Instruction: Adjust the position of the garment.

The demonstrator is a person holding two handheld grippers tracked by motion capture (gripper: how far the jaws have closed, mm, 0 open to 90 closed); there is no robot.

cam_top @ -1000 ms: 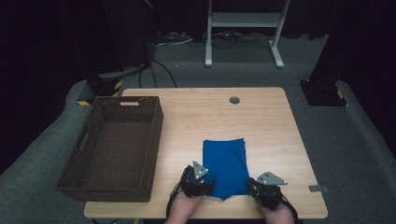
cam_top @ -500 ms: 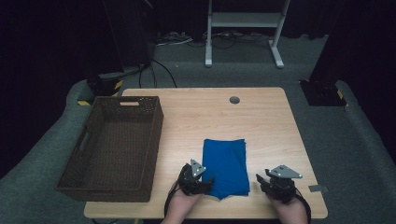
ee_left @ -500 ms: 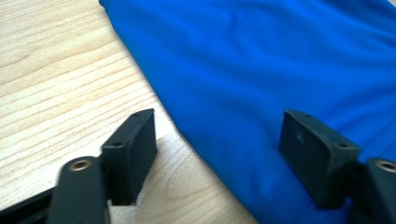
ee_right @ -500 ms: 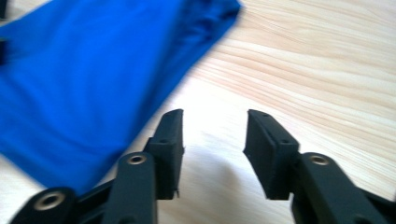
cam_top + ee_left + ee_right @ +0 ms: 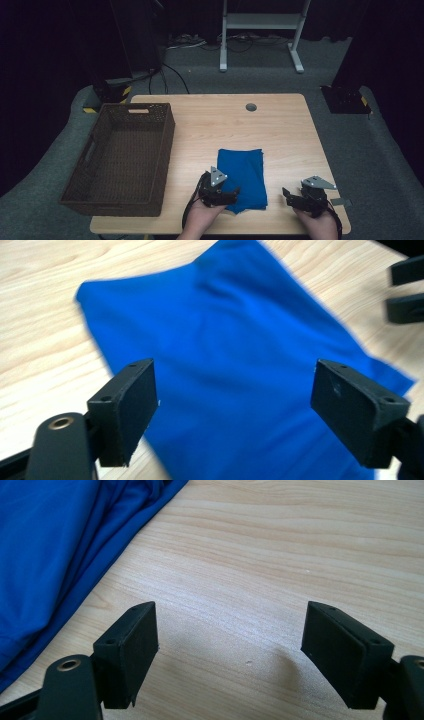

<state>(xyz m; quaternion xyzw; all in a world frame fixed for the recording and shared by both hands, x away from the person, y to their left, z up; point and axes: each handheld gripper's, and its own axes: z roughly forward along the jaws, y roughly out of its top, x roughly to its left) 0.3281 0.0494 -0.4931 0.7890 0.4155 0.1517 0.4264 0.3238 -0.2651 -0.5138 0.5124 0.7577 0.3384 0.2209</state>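
Observation:
A folded blue cloth lies flat on the wooden table, near its front edge. My left gripper is at the cloth's near left corner and stands open. In the left gripper view its jaws straddle the blue cloth without closing on it, and the other gripper's black jaws show at the top right. My right gripper is open over bare wood, a short way right of the cloth. The right gripper view has its open jaws with nothing between them and the blue cloth off to the left.
A dark wicker basket with handle slots stands on the table's left side. A round cable hole sits near the far edge. Beyond the table are a white stand and cables on grey carpet. A small tab lies at the near right edge.
My right gripper has drawn off to the right, from the cloth's near right corner onto bare table. The left gripper has barely moved. The cloth lies where it was.

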